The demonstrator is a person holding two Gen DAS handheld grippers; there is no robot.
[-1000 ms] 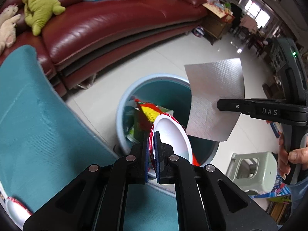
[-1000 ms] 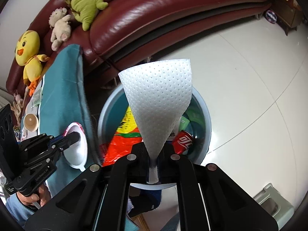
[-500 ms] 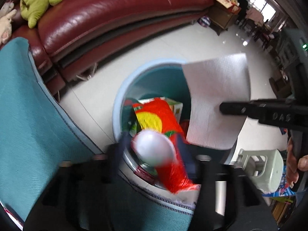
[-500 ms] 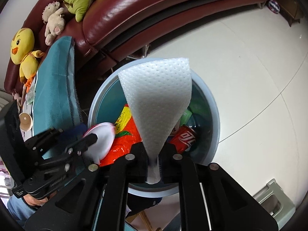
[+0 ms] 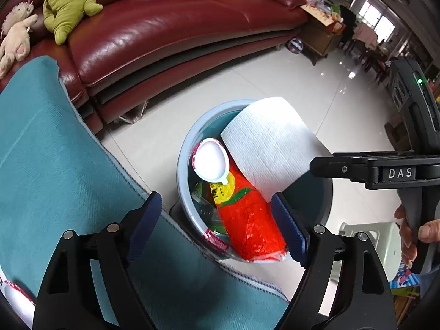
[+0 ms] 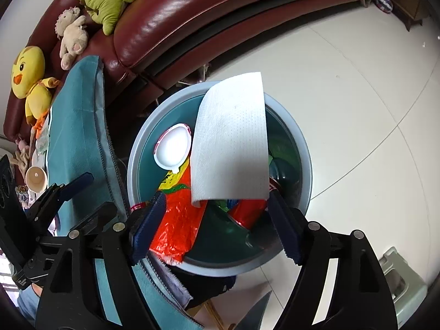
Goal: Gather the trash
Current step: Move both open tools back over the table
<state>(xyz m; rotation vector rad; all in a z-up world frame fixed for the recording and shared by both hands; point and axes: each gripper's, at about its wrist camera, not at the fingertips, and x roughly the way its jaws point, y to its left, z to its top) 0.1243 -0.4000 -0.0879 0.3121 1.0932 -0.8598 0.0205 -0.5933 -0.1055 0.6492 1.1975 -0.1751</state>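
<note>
A round blue-grey trash bin [image 5: 183, 162] [image 6: 305, 148] stands on the floor below both grippers. In it lie a red snack bag [image 5: 247, 220] [image 6: 176, 220] and a red can [image 6: 247, 211]. A white plastic lid [image 5: 210, 161] [image 6: 172, 148] rests on the trash, free of my left gripper [image 5: 220, 222] [image 6: 90, 195], whose jaws are opening with nothing between them. A white paper towel [image 5: 266, 148] [image 6: 231, 143] hangs loose over the bin mouth. My right gripper [image 6: 217, 220] [image 5: 313, 165] is opening too, and its pads do not press on the towel.
A table with a teal cloth [image 5: 55, 165] [image 6: 79, 126] borders the bin on the left, with a small cup [image 6: 35, 178] on it. A maroon sofa [image 5: 165, 27] with plush toys [image 5: 66, 5] stands behind. A pale green stool [image 5: 371, 247] sits on the tiled floor at right.
Both grippers went from shut to wide open. The white lid left the left gripper and dropped into the bin. The paper towel slipped out of the right gripper and sank toward the bin.
</note>
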